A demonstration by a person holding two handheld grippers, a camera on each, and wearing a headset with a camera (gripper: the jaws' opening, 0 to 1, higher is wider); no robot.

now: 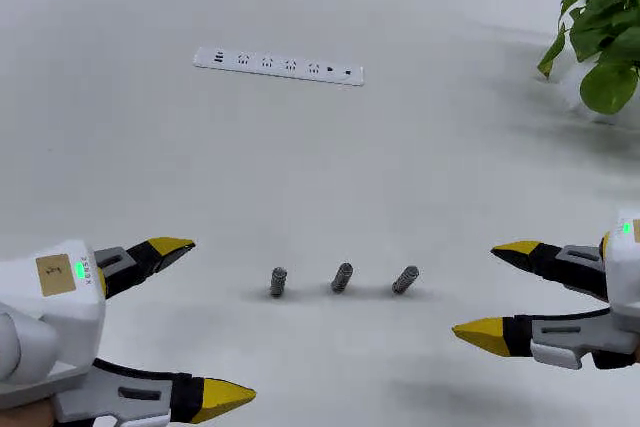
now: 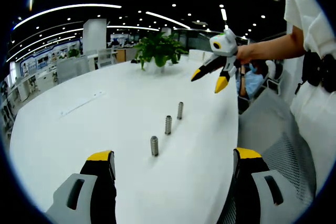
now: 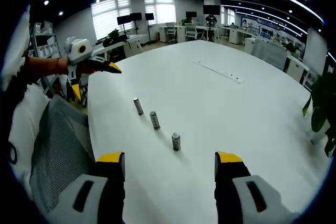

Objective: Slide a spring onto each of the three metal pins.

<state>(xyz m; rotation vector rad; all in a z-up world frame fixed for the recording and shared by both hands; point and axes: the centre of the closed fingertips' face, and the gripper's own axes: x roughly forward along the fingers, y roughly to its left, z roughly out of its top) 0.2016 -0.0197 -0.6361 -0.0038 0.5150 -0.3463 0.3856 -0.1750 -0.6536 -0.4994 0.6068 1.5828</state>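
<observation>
Nearest in the head view, at the lower left: left gripper [image 1: 220,319], jaws spread wide, nothing between them, body cut off by the frame edge. At the lower right: right gripper [image 1: 475,289], likewise released and empty, rear half lost past the edge.

Between the two, on the white counter [image 1: 300,177], well apart from both grippers: a row of three ribbed little posts, left spring [image 1: 278,281], middle spring [image 1: 342,277] and right spring [image 1: 405,279], each standing alone, the right two leaning slightly. Coils plain enough; pins inside hidden or too small to make out, so cannot tell how far down each coil sits.

Same row in the left gripper view, ahead of the open yellow-tipped jaws, with the right gripper held above the counter's far end by a bare forearm [image 2: 273,48].

Farther off: a white power strip [image 1: 278,65] lying flat, sockets blurred. At the far right corner: a leafy plant [image 1: 600,27], pot out of frame.
</observation>
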